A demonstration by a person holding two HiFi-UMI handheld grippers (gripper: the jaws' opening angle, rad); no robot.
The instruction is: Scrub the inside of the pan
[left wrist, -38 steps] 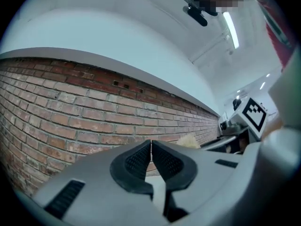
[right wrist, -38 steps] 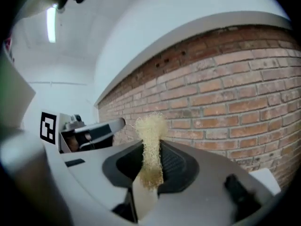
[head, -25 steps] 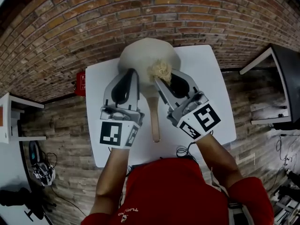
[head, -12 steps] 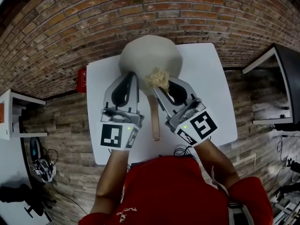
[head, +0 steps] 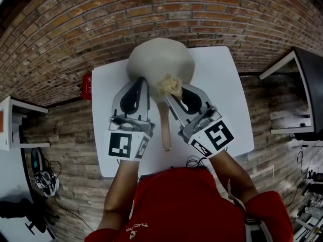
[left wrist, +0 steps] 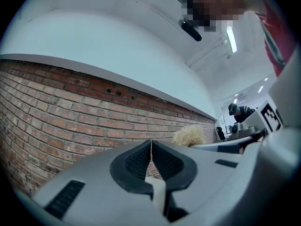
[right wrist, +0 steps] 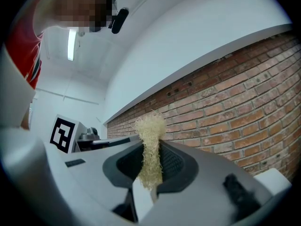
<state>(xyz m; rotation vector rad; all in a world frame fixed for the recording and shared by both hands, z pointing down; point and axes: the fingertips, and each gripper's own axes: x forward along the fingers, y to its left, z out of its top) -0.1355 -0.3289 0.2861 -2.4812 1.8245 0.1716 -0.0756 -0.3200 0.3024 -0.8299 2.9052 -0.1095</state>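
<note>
Nearest the person, the pan's wooden handle is lying on the white table, pointing back between the two grippers. The left gripper is hovering beside it with its jaws pressed together on nothing. The right gripper is clamping a pale fibrous scrubber, whose tuft is sticking out past the jaw tips over the near rim of the beige pan; whether it is touching the pan is not showing. The scrubber is looking light and springy, so it is probably best pinched low. The pan is looking rigid and likely to slide on the smooth top, so steadying it by the handle is seeming wise. Beyond, a brick wall is rising
</note>
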